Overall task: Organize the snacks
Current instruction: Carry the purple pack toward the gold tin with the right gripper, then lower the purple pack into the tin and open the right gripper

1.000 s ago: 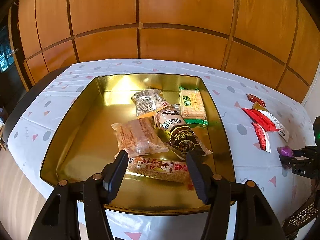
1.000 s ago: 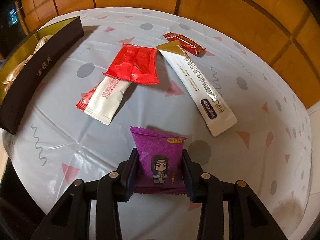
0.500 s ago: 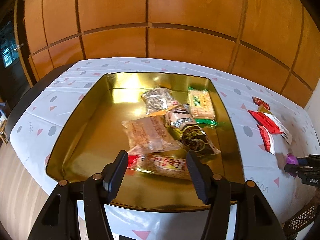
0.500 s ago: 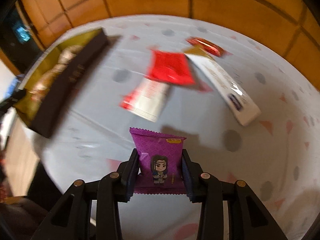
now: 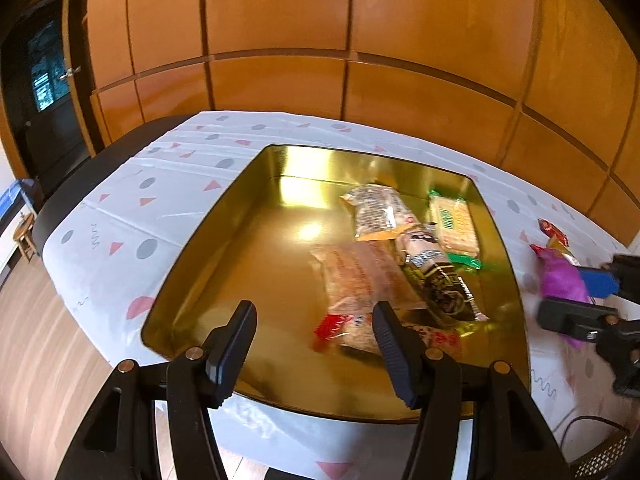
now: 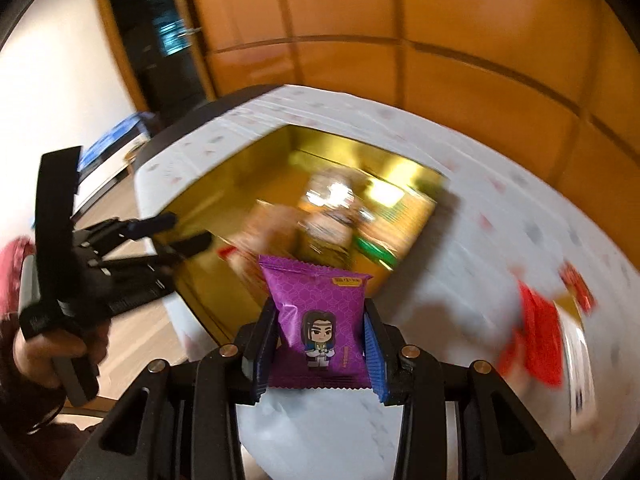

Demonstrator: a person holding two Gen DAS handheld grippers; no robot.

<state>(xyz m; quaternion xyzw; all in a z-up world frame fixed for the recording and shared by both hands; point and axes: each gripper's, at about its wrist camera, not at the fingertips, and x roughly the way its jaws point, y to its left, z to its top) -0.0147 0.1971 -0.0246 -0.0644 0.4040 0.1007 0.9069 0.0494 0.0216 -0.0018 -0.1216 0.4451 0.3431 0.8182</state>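
Note:
My right gripper (image 6: 318, 354) is shut on a purple snack packet (image 6: 318, 328) with a cartoon figure and holds it above the table, just right of the gold tray (image 6: 224, 204). The packet also shows in the left wrist view (image 5: 560, 276), held by the right gripper (image 5: 576, 300). The gold tray (image 5: 208, 240) holds several snack packs (image 5: 368, 276). My left gripper (image 5: 312, 344) is open and empty over the tray's near edge; it shows in the right wrist view (image 6: 188, 232).
Red and white snack packets (image 6: 536, 344) lie on the patterned tablecloth (image 5: 132, 208) right of the tray; a small red one shows in the left wrist view (image 5: 552, 232). Wooden panelling (image 5: 360, 40) stands behind the table. The floor lies to the left.
My right gripper has lifted the purple packet off the table and swung left towards the tray. My left gripper has drawn back and left a little; it stays open.

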